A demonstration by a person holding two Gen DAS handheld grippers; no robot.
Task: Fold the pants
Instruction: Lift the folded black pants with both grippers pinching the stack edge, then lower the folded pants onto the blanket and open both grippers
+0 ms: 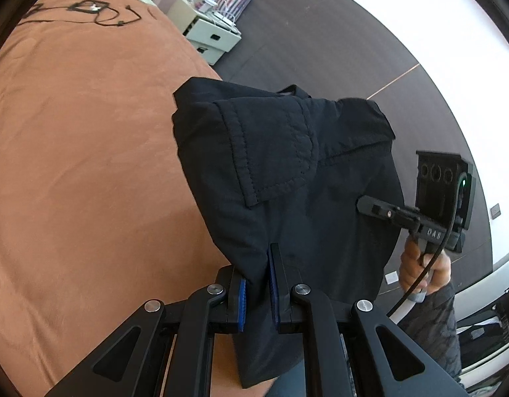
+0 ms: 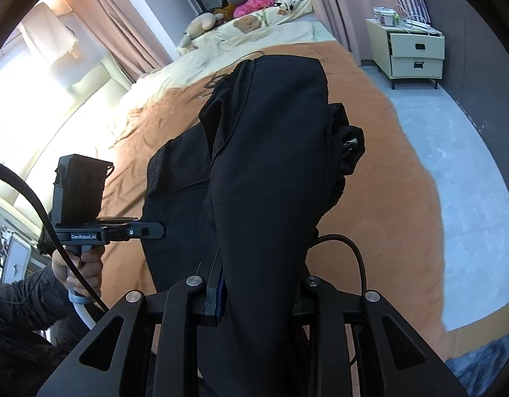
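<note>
Black pants [image 1: 287,172] hang in the air above the brown bedspread [image 1: 89,165], held between both grippers. My left gripper [image 1: 257,284] is shut on the pants' fabric between its blue pads. A hemmed flap of the cloth folds over at the top. My right gripper [image 2: 254,284] is shut on the pants [image 2: 271,165]; the cloth drapes over it and hides its right finger. Each gripper shows in the other's view: the right one [image 1: 367,203] at the cloth's right edge, the left one [image 2: 155,230] at its left edge.
The bed [image 2: 370,182] lies under the pants, with a black cable and small device [image 1: 89,8] at its far end and pillows and soft toys [image 2: 248,20] at the head. A pale nightstand with drawers [image 2: 413,53] stands on the grey floor [image 2: 469,198] beside the bed.
</note>
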